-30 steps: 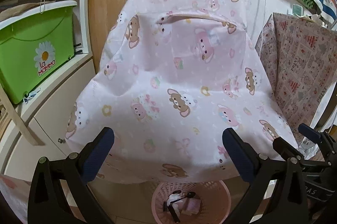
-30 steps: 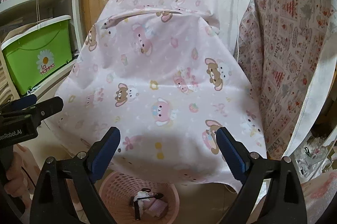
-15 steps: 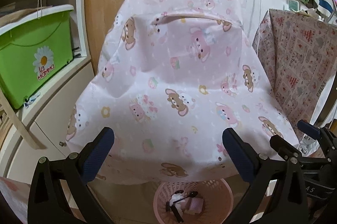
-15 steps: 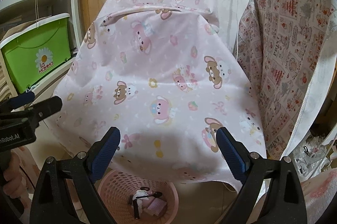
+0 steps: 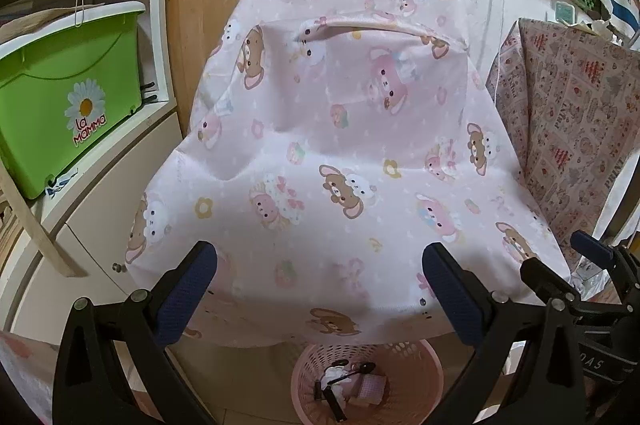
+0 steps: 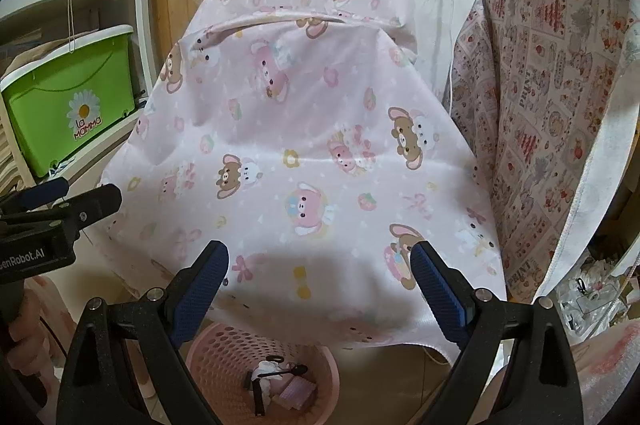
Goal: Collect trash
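Both the left gripper (image 5: 319, 287) and right gripper (image 6: 319, 283) gape wide, empty, above the round pink perforated plastic basket (image 6: 224, 365) of trash.

The left gripper (image 5: 320, 289) and right gripper (image 6: 320, 285) hover side by side, jaws spread wide.

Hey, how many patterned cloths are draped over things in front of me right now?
2. The pink bear-print cloth covers the surface straight ahead, above the pink basket. The strawberry-print cloth hangs to its right. More may lie out of view.
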A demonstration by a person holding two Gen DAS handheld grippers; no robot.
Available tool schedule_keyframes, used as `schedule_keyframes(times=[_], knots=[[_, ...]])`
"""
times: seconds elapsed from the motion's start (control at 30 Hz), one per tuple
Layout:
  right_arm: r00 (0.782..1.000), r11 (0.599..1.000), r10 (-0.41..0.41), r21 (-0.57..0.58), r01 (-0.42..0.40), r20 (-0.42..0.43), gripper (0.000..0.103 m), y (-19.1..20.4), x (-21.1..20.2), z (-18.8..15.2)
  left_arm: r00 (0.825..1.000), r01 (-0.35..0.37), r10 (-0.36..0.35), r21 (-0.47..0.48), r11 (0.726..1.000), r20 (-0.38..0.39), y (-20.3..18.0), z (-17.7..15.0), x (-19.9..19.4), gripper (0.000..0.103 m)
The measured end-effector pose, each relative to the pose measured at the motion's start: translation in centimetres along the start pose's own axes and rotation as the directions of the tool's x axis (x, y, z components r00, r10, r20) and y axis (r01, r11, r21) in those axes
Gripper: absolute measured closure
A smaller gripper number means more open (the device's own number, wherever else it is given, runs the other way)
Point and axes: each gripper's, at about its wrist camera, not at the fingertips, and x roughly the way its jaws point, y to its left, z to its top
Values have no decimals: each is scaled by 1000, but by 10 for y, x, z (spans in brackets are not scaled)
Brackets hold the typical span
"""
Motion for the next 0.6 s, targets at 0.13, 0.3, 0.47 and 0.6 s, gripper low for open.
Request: schedule_keyframes(times=[0.13,0.3,0.47,0.6], knots=[[1000,1000,2,8,-2,2,9,-1,-1,0,1000,-3,3,5,1000,2,0,0,1,1],[1000,1000,3,7,-3,3,9,-1,-2,0,1000,10,-10,4,1000,5,-1,-2,-1,1],[1000,1000,2,6,-2,3,9,1,-3,1,1000,9,-9,0,1000,1,-2,-2,-1,1],[1000,1000,2,10,-2,0,9,0,-3,0,1000,9,-9,0,1000,1,-1,-2,-1,1]])
